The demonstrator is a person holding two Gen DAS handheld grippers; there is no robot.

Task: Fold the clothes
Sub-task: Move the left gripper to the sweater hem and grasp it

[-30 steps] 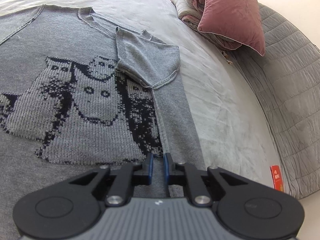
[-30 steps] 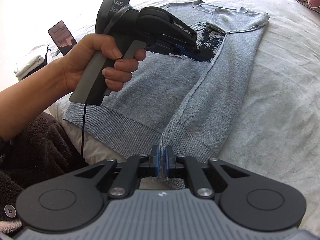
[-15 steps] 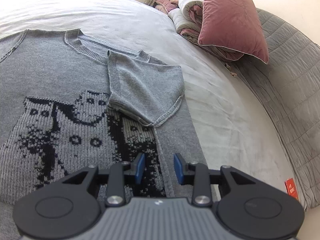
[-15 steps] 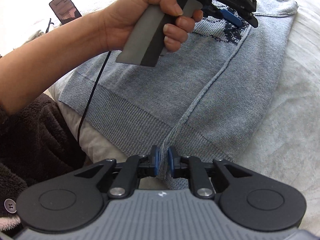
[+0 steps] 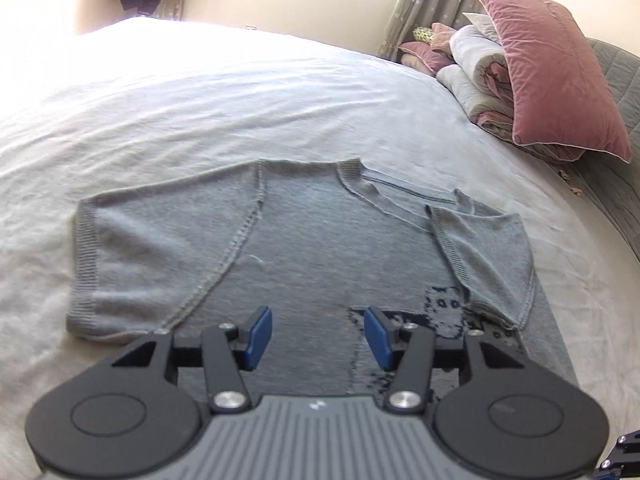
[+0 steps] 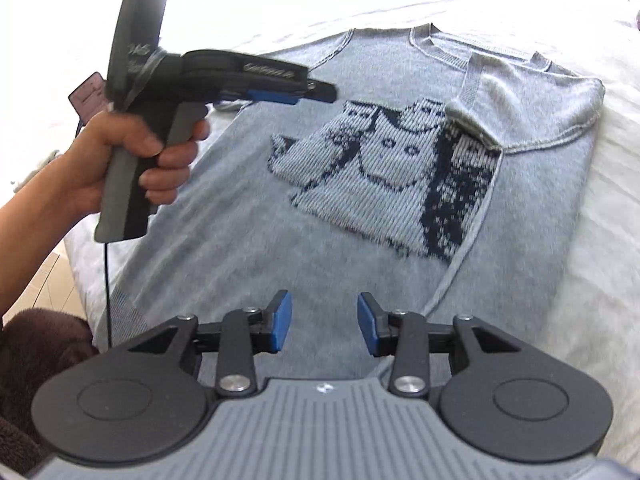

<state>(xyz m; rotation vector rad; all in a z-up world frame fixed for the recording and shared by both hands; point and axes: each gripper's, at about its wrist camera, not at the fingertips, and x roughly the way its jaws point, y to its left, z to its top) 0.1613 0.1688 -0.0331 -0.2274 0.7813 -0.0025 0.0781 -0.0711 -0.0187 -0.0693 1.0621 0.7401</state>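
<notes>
Both grippers, left gripper and right gripper, have let go, jaws opening on nothing. Sweater lies flat on bed; soft, limp knit, best pinched at unfolded sleeve edge.

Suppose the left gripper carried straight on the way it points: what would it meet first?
Probably the grey knit sweater, on its plain chest between the spread-out sleeve and the collar. The left gripper tilts down over it, jaws opening with nothing between them. Depth is unclear, so the exact spot is uncertain.
</notes>
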